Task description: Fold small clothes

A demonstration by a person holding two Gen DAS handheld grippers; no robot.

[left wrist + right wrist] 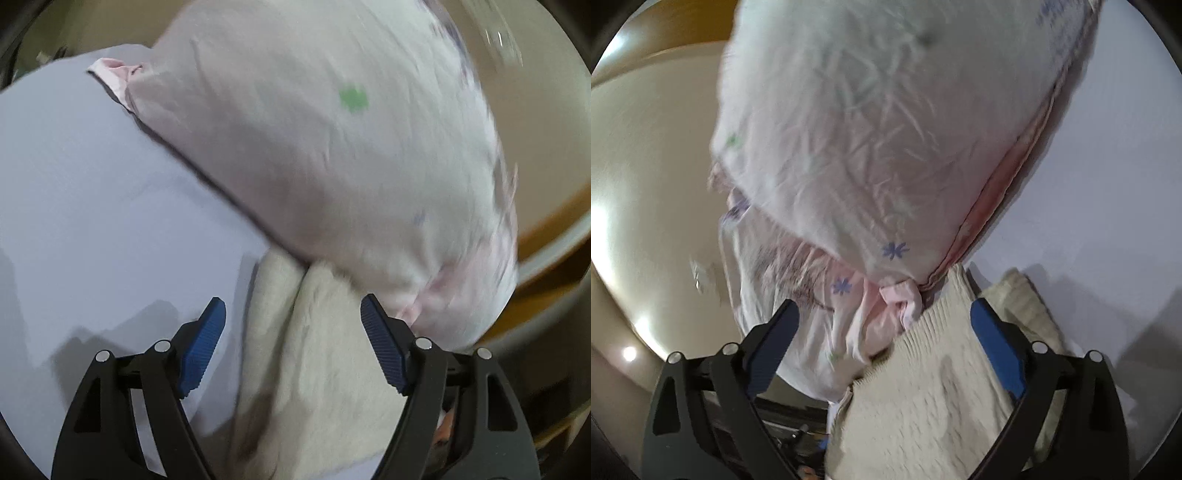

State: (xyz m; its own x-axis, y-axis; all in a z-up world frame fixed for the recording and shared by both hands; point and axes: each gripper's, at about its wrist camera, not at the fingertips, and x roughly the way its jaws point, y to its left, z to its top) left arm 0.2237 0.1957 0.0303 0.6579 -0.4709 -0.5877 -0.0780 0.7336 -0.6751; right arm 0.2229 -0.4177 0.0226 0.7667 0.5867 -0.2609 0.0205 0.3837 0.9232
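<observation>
While both grippers gape, pale printed garment [871,140], cream knit [923,398], no legible writing.

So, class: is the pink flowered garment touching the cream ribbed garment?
Touching. In the right wrist view the pink flowered garment lies draped over the cream ribbed garment's upper edge, no gap between them.

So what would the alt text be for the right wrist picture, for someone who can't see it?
A pale pink garment printed with small blue flowers fills most of the blurred view, its bunched lower part lying against a cream ribbed knit cloth on a white surface. The right tongs are open, their dark fingers either side of both fabrics.
</observation>
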